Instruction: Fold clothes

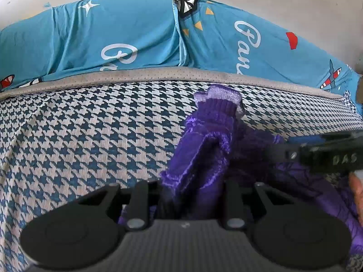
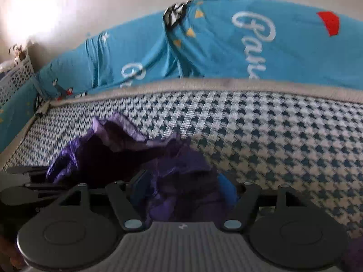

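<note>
left claw pinching purple garment at 6; right claw clamped on same cloth, bunched mid-bed. for a clean fold: keep both grips level, pull taut. beyond at 12: houndstooth bed, blue printed sheet.

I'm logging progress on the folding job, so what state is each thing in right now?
purple garment: bunched and crumpled, not folded, lifted partly off the bed.
left gripper: shut on the purple garment.
right gripper: shut on the purple garment.
houndstooth bed cover: spread flat, faintly creased.
blue printed sheet: draped and wrinkled behind the bed.
white perforated basket: upright, contents unclear.
</note>
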The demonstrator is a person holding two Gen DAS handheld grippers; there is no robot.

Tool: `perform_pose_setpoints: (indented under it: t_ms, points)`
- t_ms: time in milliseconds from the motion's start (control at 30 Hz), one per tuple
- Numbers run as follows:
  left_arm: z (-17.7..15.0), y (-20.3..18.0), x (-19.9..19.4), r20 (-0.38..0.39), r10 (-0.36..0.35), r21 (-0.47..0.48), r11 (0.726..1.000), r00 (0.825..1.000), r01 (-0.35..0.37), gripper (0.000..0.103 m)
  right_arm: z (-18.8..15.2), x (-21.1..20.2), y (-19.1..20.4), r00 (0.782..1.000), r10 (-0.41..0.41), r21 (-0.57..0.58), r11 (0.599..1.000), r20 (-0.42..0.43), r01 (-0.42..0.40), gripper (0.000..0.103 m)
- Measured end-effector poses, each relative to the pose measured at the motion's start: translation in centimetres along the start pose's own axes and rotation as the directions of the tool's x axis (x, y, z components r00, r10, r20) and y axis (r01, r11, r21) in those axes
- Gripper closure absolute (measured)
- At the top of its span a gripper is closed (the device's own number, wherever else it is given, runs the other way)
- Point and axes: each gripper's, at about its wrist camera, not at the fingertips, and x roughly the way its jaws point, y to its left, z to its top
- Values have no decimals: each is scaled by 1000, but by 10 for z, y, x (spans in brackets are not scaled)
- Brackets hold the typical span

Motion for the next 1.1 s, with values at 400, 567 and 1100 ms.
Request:
perform_pose_setpoints:
  t_ms: [400,567,1100]
  points:
    - [-3,-5,2,21,28,32,999,999,-28,83,-8,23,10,997,-39,-19,999,-67,38,86]
    - [-2,-10,0,68,68,56,996,995,-72,85,-2,12,15,999,-32,-34,999,-1,32,94]
    - [27,-42,-11,315,202,141,956,928,-256,85,34,-25,32,950,-93,-21,994,299,104,94]
